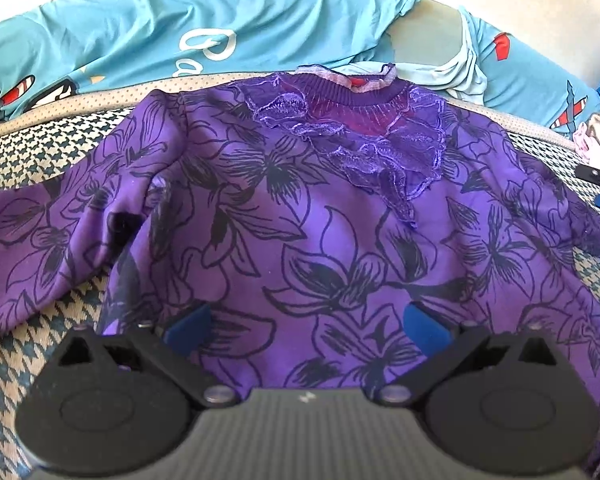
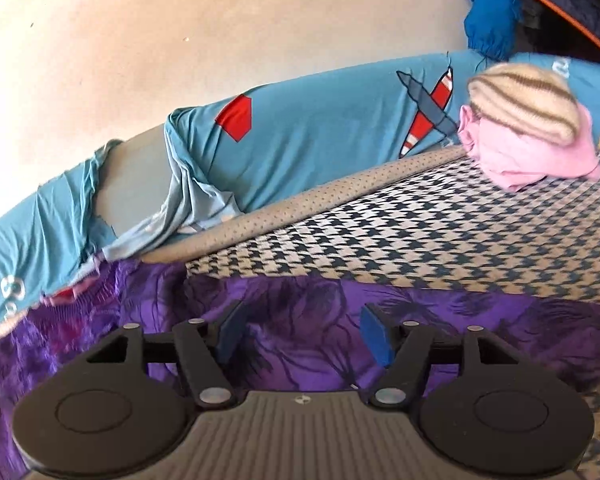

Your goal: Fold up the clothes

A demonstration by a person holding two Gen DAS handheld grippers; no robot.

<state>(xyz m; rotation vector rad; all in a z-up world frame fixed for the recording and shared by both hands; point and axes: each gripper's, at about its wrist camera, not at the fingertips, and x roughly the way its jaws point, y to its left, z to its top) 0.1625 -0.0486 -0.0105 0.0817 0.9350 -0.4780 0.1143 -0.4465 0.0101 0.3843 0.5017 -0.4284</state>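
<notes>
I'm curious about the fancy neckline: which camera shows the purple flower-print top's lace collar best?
The left wrist view: the purple flower-print top lies spread out, its lace collar sharp and whole. The right wrist view catches only a blurred bit of collar at its left edge.

Houndstooth mattress (image 2: 440,232) (pale wall (image 2: 180,40) behind)

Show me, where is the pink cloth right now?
In the right wrist view, the pink cloth sits upper right on the checked mattress, under a striped knit.
</notes>
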